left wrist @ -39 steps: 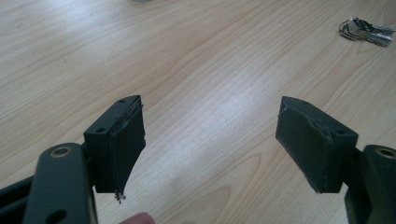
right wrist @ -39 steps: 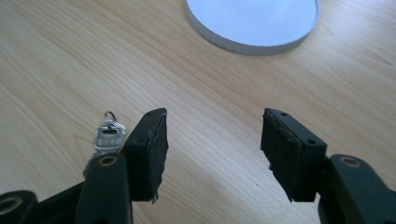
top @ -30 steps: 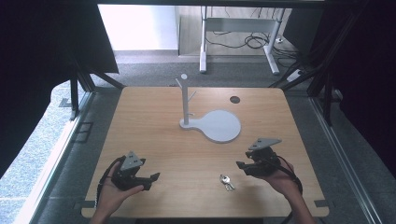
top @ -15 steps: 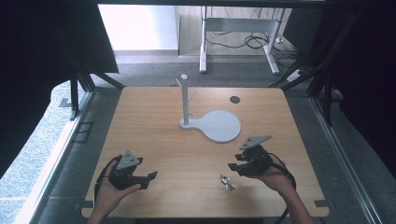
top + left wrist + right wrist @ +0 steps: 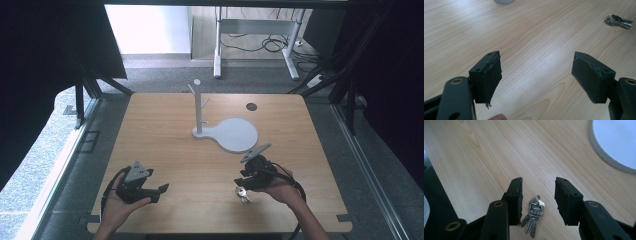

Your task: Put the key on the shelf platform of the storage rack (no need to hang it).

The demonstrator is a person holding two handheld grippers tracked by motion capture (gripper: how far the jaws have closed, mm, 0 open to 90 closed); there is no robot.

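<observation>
Two grippers sit low in the high view. We find the left gripper (image 5: 159, 190) spread wide and empty at lower left, and the right gripper (image 5: 537, 201) spread astride the keys (image 5: 534, 213). These lie flat on the table (image 5: 165, 135), blades towards the bottom edge, ring uppermost. We judge closing may skid them aside.
</observation>
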